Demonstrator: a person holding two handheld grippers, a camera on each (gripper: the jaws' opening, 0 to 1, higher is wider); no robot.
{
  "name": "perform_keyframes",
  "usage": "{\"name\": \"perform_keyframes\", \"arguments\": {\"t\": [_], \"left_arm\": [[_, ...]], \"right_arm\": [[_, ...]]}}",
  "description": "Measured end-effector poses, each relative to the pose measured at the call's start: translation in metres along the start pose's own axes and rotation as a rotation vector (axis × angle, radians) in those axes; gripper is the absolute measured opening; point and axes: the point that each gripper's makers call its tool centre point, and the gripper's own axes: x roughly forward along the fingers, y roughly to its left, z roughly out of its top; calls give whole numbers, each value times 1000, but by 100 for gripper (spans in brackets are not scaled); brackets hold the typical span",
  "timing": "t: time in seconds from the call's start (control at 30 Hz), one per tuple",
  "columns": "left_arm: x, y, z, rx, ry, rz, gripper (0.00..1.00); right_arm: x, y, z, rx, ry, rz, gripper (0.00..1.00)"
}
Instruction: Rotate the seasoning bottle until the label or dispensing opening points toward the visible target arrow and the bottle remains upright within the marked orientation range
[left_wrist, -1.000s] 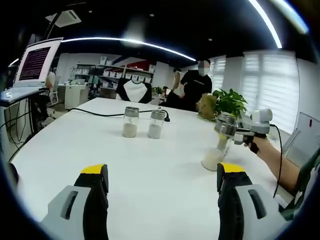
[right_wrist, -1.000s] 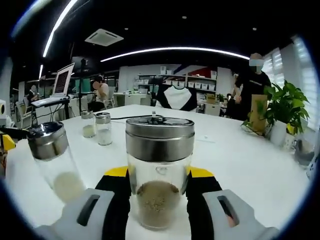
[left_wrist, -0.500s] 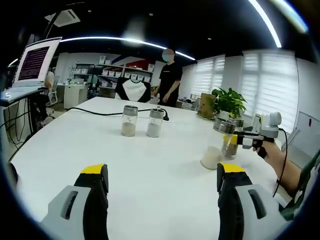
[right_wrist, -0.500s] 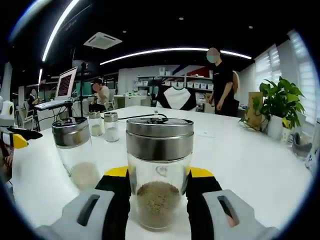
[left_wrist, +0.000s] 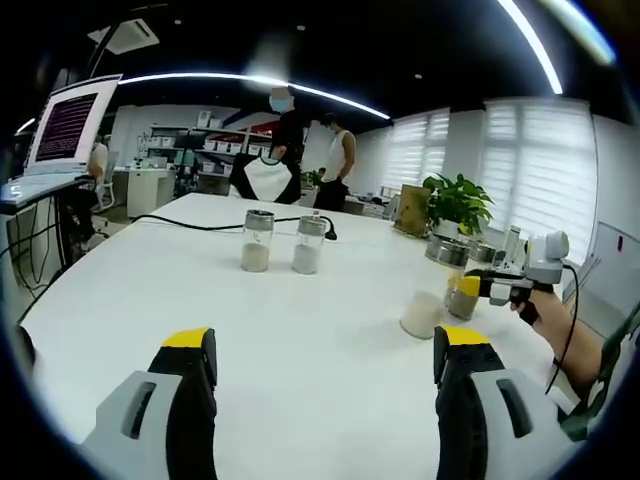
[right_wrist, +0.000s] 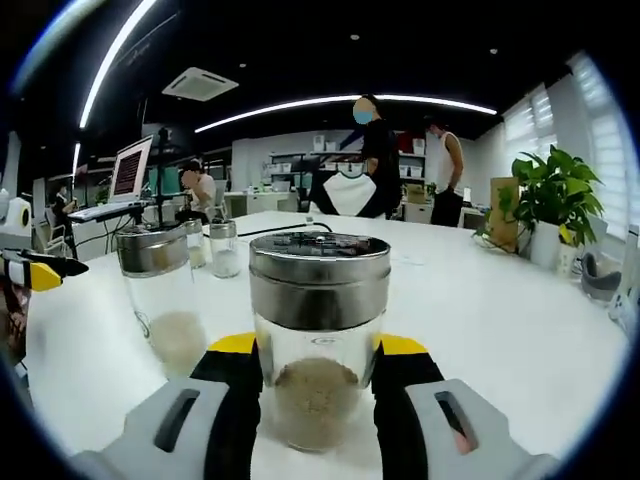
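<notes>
The right gripper (right_wrist: 316, 375) has its fingers (right_wrist: 236, 385) closed on a seasoning bottle (right_wrist: 317, 340), a glass jar with a steel cap and brownish grains, standing upright near the tabletop's right edge. The left gripper (left_wrist: 325, 372) hovers with its fingers (left_wrist: 190, 365) spread wide and nothing between them, above the near part of the white tabletop (left_wrist: 300, 340). Four bottles are on the tabletop: the gripped one, a second bottle (right_wrist: 163, 300) just beside it with pale contents, and a pair of bottles (left_wrist: 283, 242) side by side toward the far edge. A black cable (left_wrist: 195, 226) runs along that edge. Beyond are a potted plant (left_wrist: 458, 205), a laptop (left_wrist: 60, 130), shelves, window blinds and two standing people (left_wrist: 305, 155).
</notes>
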Motion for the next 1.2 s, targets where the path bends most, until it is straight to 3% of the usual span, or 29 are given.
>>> {"name": "perform_keyframes", "arguments": {"t": [0.63, 1.2], "left_arm": [[-3, 7, -1, -2, 3, 18, 94], [1, 1, 1, 5, 3, 5, 95]], "right_arm": [[-5, 2, -4, 2, 37, 19, 41], [-8, 6, -6, -1, 53, 44, 41]]}}
